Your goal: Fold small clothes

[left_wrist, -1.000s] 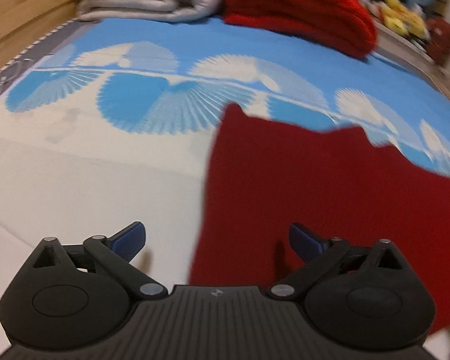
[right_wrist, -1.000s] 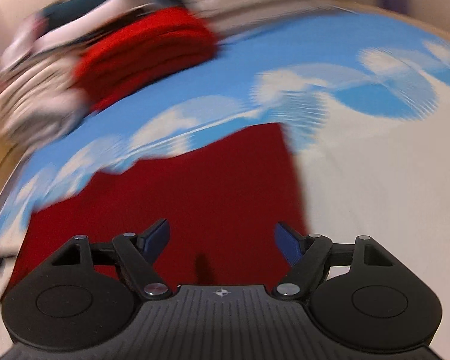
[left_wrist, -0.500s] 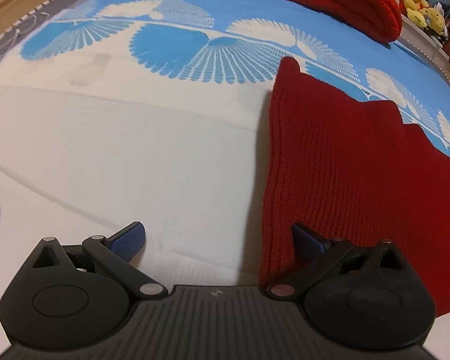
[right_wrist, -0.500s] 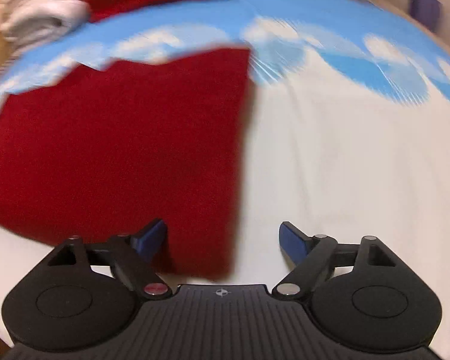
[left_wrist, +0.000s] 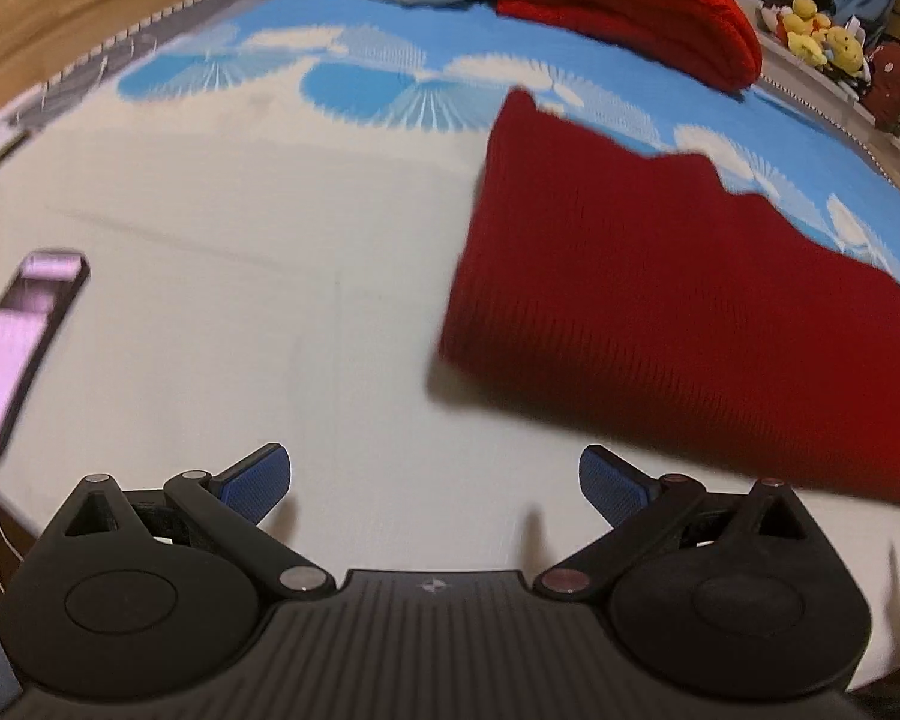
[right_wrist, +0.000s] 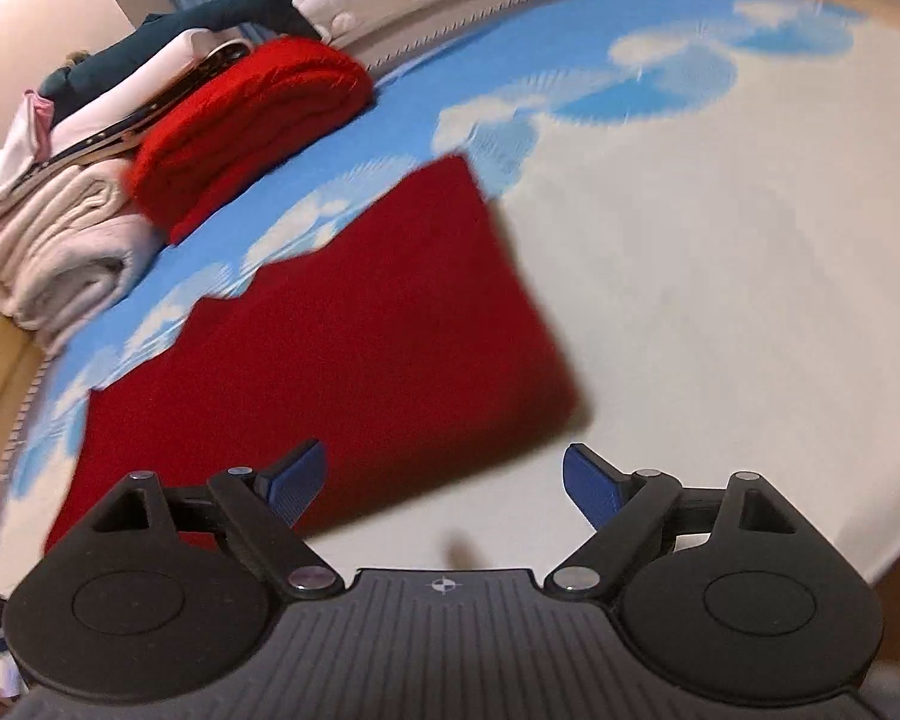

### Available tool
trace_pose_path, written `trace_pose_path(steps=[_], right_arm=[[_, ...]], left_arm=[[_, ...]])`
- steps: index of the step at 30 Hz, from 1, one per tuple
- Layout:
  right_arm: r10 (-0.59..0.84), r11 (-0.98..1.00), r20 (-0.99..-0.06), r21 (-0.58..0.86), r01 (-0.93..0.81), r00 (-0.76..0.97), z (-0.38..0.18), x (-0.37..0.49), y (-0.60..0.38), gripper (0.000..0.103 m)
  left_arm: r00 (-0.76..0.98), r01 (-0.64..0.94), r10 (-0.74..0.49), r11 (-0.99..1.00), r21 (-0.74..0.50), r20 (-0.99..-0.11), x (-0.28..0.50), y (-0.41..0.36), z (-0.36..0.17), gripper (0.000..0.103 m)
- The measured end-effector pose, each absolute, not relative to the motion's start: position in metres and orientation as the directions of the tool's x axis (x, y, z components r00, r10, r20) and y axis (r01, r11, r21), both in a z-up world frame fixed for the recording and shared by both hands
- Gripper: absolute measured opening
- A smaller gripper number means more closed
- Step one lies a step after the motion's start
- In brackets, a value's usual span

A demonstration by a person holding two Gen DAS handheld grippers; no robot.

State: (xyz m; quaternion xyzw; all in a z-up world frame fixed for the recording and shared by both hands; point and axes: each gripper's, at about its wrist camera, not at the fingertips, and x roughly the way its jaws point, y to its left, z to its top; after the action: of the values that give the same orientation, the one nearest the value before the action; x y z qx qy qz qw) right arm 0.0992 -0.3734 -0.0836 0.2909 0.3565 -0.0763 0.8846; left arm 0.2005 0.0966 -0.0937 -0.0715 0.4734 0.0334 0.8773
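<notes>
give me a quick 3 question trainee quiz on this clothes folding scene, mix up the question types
1. True or false: the dark red knit garment lies flat on the bed cover, gripped by neither gripper.
2. Multiple choice: what lies at the left edge of the left wrist view? A) a phone with a lit screen B) a pair of scissors C) a coffee mug
3. Fill in: behind the garment, beside the folded bright red knit, sits a pile of folded ______ fabric.

Key: 1 true; the left gripper and right gripper both stand with jaws open and empty. 2 A, the phone. 3 white, the white pile.
</notes>
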Motion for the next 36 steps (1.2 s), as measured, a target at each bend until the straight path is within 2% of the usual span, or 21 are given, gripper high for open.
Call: trace_pose_path(steps=[6, 11, 16, 36], right_arm=[[0.154, 0.81, -0.699, 0.493, 0.316, 0.698, -0.102, 0.098, -0.342, 0.087], [0.139, 0.865, -0.695, 0.433, 0.256, 0.706, -0.102, 0.105, -0.322, 0.087], [0.151, 0.853, -0.715, 0.443, 0.275, 0.683, -0.11, 0.114, -0.322, 0.087], [0.181, 0.838, -0.714, 0.473, 0.274, 0.676, -0.114, 0.116, -0.321, 0.087]], left_arm=[[0.561, -0.139, 0.011, 0.987, -0.082, -0.828, 0.202, 0.095, -0.099, 0.103], [0.568, -0.118, 0.023, 0.992, -0.054, -0.823, 0.206, 0.089, -0.103, 0.103], [0.585, -0.088, 0.048, 0.996, -0.005, -0.81, 0.216, 0.083, -0.105, 0.103], [0.583, -0.046, 0.022, 0.999, -0.006, -0.812, 0.223, 0.07, -0.109, 0.103]])
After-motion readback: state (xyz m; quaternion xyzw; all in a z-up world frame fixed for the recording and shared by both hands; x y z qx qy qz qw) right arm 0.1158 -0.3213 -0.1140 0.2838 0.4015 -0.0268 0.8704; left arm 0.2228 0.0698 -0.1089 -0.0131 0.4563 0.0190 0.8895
